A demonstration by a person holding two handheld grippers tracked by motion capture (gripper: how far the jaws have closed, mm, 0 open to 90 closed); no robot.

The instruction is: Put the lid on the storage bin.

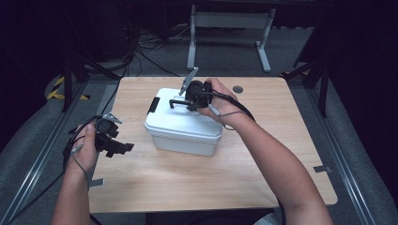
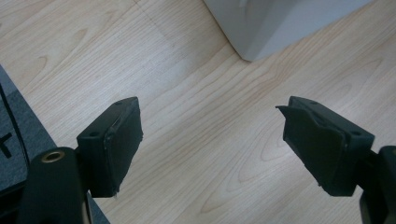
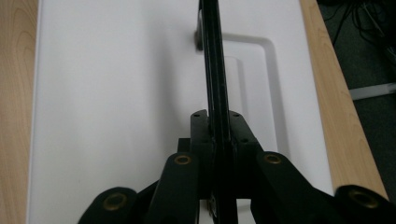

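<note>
High view, right gripper (image 1: 180, 102) clamped on white box's (image 1: 183, 126) black handle (image 3: 215, 70), left gripper (image 1: 123, 147) wide apart, empty, no legible writing.

Left claw (image 2: 210, 140) wide open, jaws well apart, nothing between them. Light wood bench (image 2: 187, 154) below. White box (image 2: 275, 23) corner at top, beyond the jaws, not touching. Grey floor (image 2: 18, 135) strip at left edge.

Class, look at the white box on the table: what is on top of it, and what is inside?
On the white box the black handle stands raised, clamped by the right gripper. The closed lid hides the inside.
</note>
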